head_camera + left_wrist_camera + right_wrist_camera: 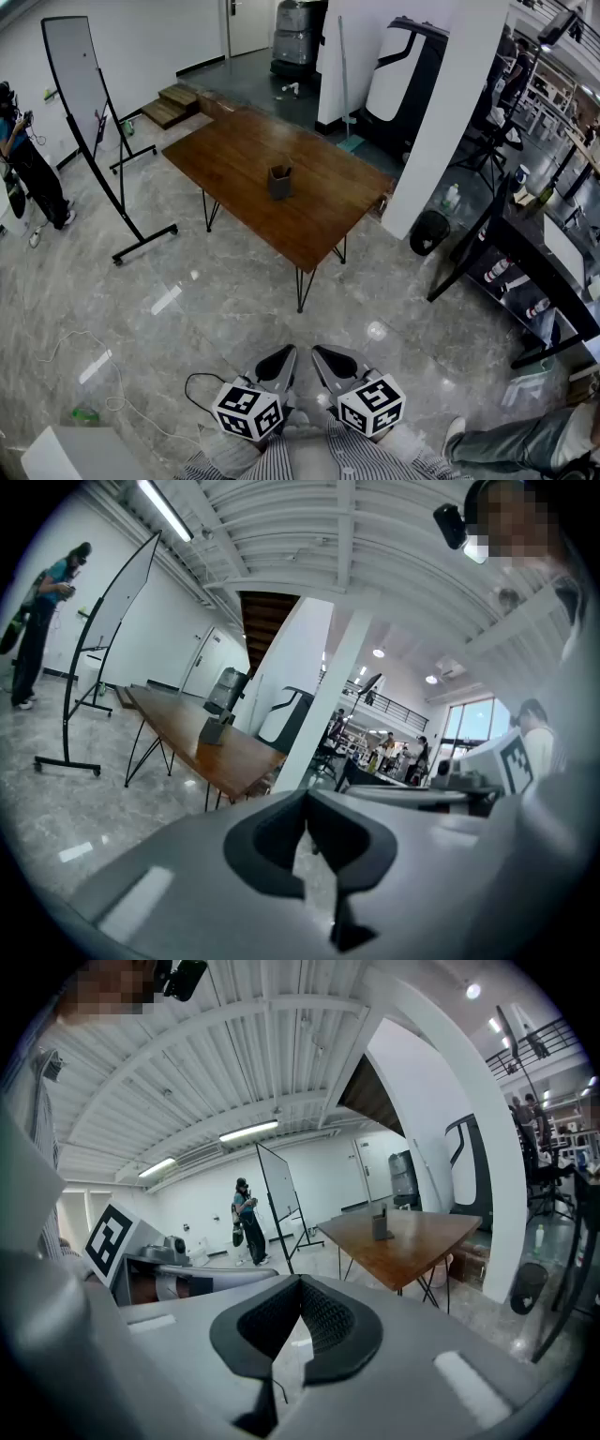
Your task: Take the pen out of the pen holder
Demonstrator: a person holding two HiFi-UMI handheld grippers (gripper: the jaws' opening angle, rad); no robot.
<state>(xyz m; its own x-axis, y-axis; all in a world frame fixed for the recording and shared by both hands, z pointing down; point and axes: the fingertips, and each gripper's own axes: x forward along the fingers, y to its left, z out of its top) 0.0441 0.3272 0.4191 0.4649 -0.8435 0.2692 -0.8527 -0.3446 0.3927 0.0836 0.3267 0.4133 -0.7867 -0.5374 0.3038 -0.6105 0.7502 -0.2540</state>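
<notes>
A dark pen holder (279, 181) stands near the middle of a brown wooden table (239, 150), far ahead of me across the floor. It is small in the left gripper view (214, 729). In the right gripper view the holder (381, 1226) has a thin dark stick rising from it, too small to make out. My left gripper (286, 356) and right gripper (322, 357) are held side by side close to my body, well short of the table. Both are shut with nothing between the jaws, whose tips meet in the left gripper view (307, 797) and the right gripper view (300, 1283).
A whiteboard on a wheeled stand (80, 84) stands left of the table, with a person (23, 159) beyond it. A white pillar (450, 122) rises at the table's right end. A black desk (534, 267) lies to the right. A black cable (199, 382) runs on the floor.
</notes>
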